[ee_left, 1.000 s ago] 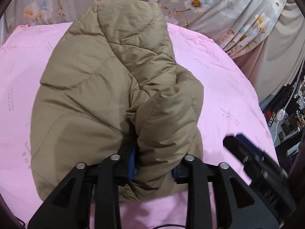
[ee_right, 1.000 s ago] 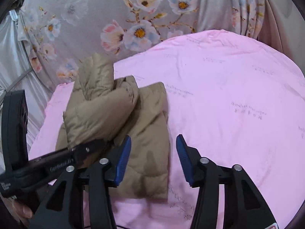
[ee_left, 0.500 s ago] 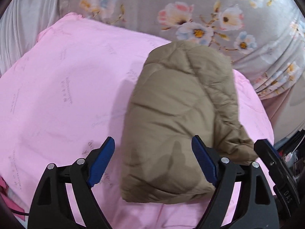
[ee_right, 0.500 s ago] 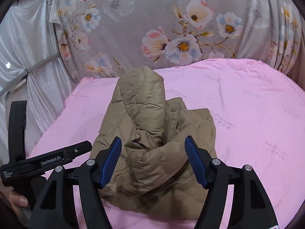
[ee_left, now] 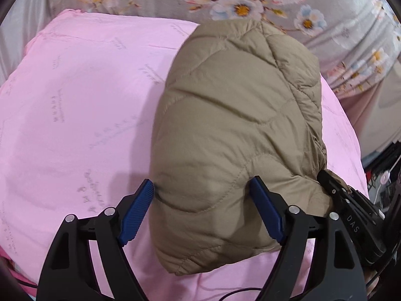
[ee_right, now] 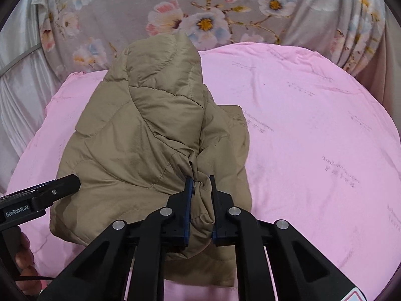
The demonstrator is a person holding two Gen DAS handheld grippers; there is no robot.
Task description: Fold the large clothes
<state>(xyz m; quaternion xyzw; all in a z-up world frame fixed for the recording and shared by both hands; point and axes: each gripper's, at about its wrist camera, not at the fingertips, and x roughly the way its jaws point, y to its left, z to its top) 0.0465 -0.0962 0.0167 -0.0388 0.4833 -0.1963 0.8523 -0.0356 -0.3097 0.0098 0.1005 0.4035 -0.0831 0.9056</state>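
The jacket [ee_left: 238, 130], a tan quilted one, lies bundled on the pink sheet [ee_left: 75, 125], straight ahead of both tools.

The left hand-held gripper [ee_left: 203, 210] has its jaws spread wide. The near end of the jacket sits in the gap between its blue pads [ee_left: 136, 210]; the left pad stands just beside the jacket's edge, and the right pad seems to press against the fabric, though nothing is pinched. To its right, the black body of the other tool reaches under the jacket's lower right corner.

The right hand-held gripper [ee_right: 199, 195] is closed almost fully on a gathered fold of the jacket [ee_right: 155, 135], the cloth bunched and squeezed between its pads [ee_right: 188, 188]. From that pinch the jacket runs away from the tool, rising to a puffy hump at its far end. To the left of this gripper, the tip of the left tool, marked GenRobot.AI, touches the jacket's left edge, with the person's fingers [ee_right: 23, 260] under it.

Beyond the jacket hangs a grey floral curtain [ee_right: 200, 5]. The sheet [ee_right: 313, 138] spreads bare to the right of the right gripper.
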